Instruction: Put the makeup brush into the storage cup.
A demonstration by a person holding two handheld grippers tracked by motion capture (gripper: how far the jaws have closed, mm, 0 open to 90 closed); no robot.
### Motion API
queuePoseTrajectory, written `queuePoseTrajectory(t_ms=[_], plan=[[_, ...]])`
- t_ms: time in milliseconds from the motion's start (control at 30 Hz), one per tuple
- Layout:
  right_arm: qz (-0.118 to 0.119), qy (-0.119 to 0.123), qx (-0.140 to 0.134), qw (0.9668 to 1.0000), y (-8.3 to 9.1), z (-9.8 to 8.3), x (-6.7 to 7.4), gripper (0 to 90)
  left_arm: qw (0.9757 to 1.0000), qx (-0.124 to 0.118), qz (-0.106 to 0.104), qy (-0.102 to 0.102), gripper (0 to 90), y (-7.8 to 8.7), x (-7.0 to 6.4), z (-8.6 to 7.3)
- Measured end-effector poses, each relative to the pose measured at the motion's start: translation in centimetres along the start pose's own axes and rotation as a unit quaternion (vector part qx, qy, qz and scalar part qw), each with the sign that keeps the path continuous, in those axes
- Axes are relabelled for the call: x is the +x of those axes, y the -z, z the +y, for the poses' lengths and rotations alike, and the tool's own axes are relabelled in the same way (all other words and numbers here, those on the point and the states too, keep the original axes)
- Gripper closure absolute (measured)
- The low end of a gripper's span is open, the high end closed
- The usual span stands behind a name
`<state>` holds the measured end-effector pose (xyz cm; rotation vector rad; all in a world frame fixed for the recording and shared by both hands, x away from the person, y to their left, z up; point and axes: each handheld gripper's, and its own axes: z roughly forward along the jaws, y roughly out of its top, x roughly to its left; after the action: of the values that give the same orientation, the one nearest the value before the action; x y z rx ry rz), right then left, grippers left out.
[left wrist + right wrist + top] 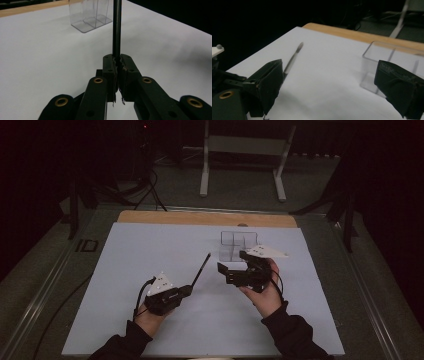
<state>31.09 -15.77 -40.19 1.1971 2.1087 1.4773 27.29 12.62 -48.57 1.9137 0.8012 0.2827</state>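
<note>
Black pen [201, 269] juts from the left gripper [189, 289], jaws clamped on its base, tip raised toward a clear box [238, 244]. Beside that box the right gripper [223, 271] hovers, jaws spread.

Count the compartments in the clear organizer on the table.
3 seem visible in the clear organizer: side by side beyond the right gripper. The clear walls blur together, so more may be hidden.

A clear divided box [238, 244] stands on the table [150, 250], far right.
</note>
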Motion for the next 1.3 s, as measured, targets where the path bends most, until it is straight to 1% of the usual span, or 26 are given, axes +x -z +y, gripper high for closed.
queuePoseTrajectory(t_ms=[67,133,267,333,367,400,433,500,533,600,633,667,733,767,833,867,900,933,967,1000,1067,1133,1233,1300], plan=[[0.013,-0.013,0.004,0.9998,-0.3,0.0,0.1,8.8,1.0000,-0.002,-0.001,0.002,85.5,0.0,0.0,0.0],[0.024,-0.032,0.002,0.9992,-0.6,0.0,0.2,8.8,1.0000,-0.002,0.000,0.002,85.5,-0.1,-0.1,0.0],[0.048,-0.071,0.002,0.9963,-1.3,0.1,0.6,9.3,1.0000,-0.001,-0.001,0.003,85.5,-0.1,-0.1,0.0],[0.058,-0.081,0.002,0.9950,-1.7,0.0,1.0,9.5,1.0000,-0.001,0.000,0.002,85.5,-0.1,0.0,0.0],[0.066,-0.089,0.006,0.9938,-1.9,0.0,1.1,13.9,1.0000,0.000,-0.001,0.003,85.5,-0.1,0.0,0.0],[0.072,-0.095,0.012,0.9928,-2.1,-0.1,1.3,15.0,1.0000,-0.001,-0.001,0.002,85.5,-0.1,0.0,-0.1],[0.073,-0.100,0.014,0.9923,-2.3,-0.1,1.5,17.1,1.0000,0.000,-0.001,0.002,85.5,-0.1,-0.1,-0.1],[0.078,-0.100,0.020,0.9917,-2.8,-0.2,1.9,19.9,1.0000,-0.002,0.000,0.002,85.5,-0.1,-0.1,-0.1],[0.076,-0.103,0.021,0.9916,-3.0,-0.3,2.0,23.7,1.0000,-0.002,-0.001,0.003,85.5,-0.1,-0.1,0.0],[0.078,-0.110,0.025,0.9905,-3.4,-0.4,2.2,26.1,1.0000,-0.003,0.001,0.000,85.5,-0.1,-0.1,0.0],[0.075,-0.113,0.029,0.9903,-3.6,-0.4,2.3,32.5,1.0000,-0.003,-0.001,0.003,85.5,-0.1,-0.1,0.0],[0.072,-0.120,0.035,0.9896,-3.8,-0.5,2.3,42.6,1.0000,-0.003,-0.001,0.003,85.5,-0.1,-0.1,0.0],[0.061,-0.127,0.041,0.9891,-4.0,-0.6,2.3,50.2,1.0000,-0.004,-0.002,0.002,85.5,0.0,-0.1,0.0],[0.062,-0.131,0.045,0.9884,-4.1,-0.7,2.3,59.1,1.0000,-0.003,0.000,-0.001,85.5,0.0,-0.1,0.0],[0.070,-0.144,0.043,0.9862,-4.2,-0.7,2.2,59.7,1.0000,-0.002,-0.003,0.000,85.5,0.0,-0.1,0.0],[0.076,-0.146,0.042,0.9855,-4.3,-0.7,2.2,60.5,1.0000,-0.002,-0.002,-0.002,85.5,-0.1,-0.1,0.0],[0.075,-0.147,0.040,0.9856,-4.3,-0.7,2.2,61.0,1.0000,-0.002,-0.003,-0.001,85.5,-0.1,-0.2,0.0],[0.075,-0.145,0.038,0.9858,-4.4,-0.7,2.3,63.4,1.0000,-0.001,-0.005,-0.002,85.5,-0.1,-0.2,0.0],[0.077,-0.145,0.039,0.9856,-4.5,-0.7,2.3,67.6,1.0000,-0.002,-0.002,-0.004,85.5,-0.1,-0.2,0.0],[0.075,-0.149,0.039,0.9853,-4.5,-0.8,2.3,72.3,1.0000,-0.001,-0.006,-0.002,85.5,-0.1,-0.2,0.0],[0.081,-0.152,0.043,0.9841,-4.7,-0.9,2.2,80.3,1.0000,-0.002,-0.006,-0.001,85.5,-0.1,-0.2,0.0],[0.084,-0.149,0.041,0.9844,-4.8,-1.0,2.2,81.5,1.0000,0.002,-0.008,0.002,85.5,-0.2,-0.1,-0.1],[0.094,-0.139,0.040,0.9850,-4.7,-1.0,2.5,83.4,0.9996,0.006,-0.023,0.011,85.2,-0.5,-0.1,-0.1],[0.097,-0.118,0.037,0.9875,-4.6,-0.9,2.9,84.0,0.9994,0.009,-0.029,0.014,84.2,-0.6,-0.1,-0.1]])
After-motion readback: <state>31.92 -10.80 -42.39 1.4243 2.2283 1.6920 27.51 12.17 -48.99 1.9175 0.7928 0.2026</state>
